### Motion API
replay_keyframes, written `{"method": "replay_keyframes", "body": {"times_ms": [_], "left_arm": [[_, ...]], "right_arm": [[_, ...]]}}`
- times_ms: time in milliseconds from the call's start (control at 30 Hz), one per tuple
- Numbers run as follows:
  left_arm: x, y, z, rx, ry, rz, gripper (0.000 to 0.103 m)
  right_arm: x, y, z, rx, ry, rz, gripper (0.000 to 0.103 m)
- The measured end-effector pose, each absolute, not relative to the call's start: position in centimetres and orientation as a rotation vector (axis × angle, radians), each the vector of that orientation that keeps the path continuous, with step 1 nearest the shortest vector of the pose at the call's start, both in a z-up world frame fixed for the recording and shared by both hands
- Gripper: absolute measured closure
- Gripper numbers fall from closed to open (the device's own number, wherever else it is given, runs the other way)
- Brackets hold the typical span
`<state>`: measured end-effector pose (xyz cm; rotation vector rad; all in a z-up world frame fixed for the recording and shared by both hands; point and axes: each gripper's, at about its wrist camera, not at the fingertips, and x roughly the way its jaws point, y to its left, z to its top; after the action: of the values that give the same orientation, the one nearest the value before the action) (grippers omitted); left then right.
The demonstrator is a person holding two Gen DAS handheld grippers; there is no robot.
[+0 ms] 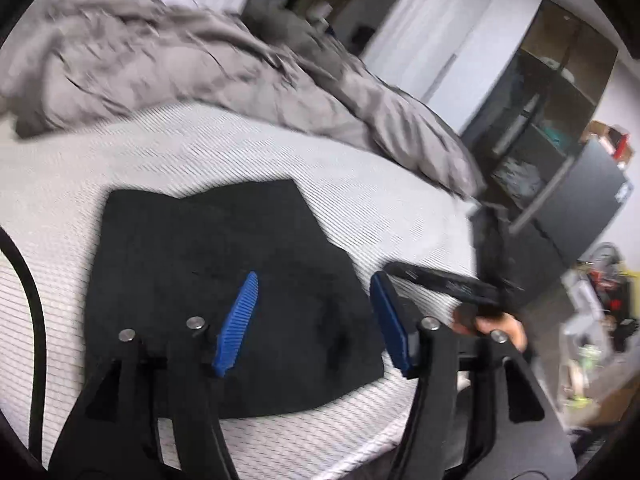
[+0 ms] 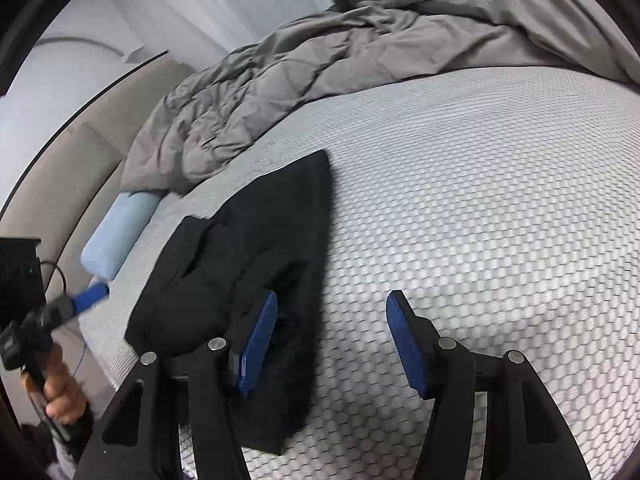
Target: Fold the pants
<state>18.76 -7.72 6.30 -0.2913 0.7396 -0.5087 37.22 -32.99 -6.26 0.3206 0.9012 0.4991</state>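
The folded black fabric pants (image 1: 224, 288) lay on the white textured mattress (image 1: 240, 152), beneath the left gripper (image 1: 312, 320). The right gripper (image 2: 332, 344) hovered at their four o'clock edge. Both stood half open, holding nothing.

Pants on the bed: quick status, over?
Both grippers, left gripper and right gripper, open, empty. Black pants folded on mattress. Nothing in the way.

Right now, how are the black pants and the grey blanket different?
The pants are black; the blanket is grey. The pants lie folded flat near the mattress edge; the blanket is bunched and rumpled farther back. The pants look much smaller than the blanket. Both rest on the mattress.
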Motion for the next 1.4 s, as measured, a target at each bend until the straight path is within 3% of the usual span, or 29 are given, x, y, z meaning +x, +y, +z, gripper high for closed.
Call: {"method": "replay_keyframes", "body": {"times_ms": [433,500,533,633,667,700,733,767,800,1100,1400], "left_arm": [[22.6,-1.0,1.2,-0.322,0.865,-0.206,0.042],[23.0,-0.5,0.9,-0.332,0.864,-0.196,0.042],[23.1,-0.4,1.0,-0.332,0.859,-0.195,0.042],[22.9,-0.2,1.5,-0.315,0.834,-0.200,0.042],[22.7,-0.1,1.5,-0.305,0.831,-0.200,0.042],[22.6,-0.1,1.4,-0.294,0.830,-0.197,0.042],[22.5,0.0,1.3,-0.282,0.834,-0.191,0.042],[22.2,0.1,1.3,-0.272,0.840,-0.184,0.042],[21.9,0.2,1.3,-0.263,0.848,-0.173,0.042],[21.6,2.0,0.4,-0.264,0.856,-0.133,0.042],[21.2,1.4,0.2,-0.217,0.863,-0.140,0.042]], "right_arm": [[38.7,-28.3,-10.1,0.510,1.115,0.700,0.047],[39.4,-27.9,-10.0,0.522,1.091,0.668,0.069],[39.5,-27.5,-9.0,0.508,1.040,0.681,0.087],[39.5,-26.5,-4.9,0.437,0.847,0.666,0.088],[39.5,-26.2,-4.0,0.401,0.815,0.660,0.088],[39.7,-25.6,-3.6,0.322,0.815,0.611,0.079],[40.1,-24.8,-3.9,0.230,0.848,0.554,0.070],[40.6,-24.6,-4.7,0.181,0.903,0.523,0.046],[41.2,-24.5,-6.0,0.156,0.967,0.466,0.041],[38.0,-29.9,-5.5,0.532,0.975,0.712,0.041],[40.2,-26.3,-9.0,0.492,1.102,0.700,0.043]]}}
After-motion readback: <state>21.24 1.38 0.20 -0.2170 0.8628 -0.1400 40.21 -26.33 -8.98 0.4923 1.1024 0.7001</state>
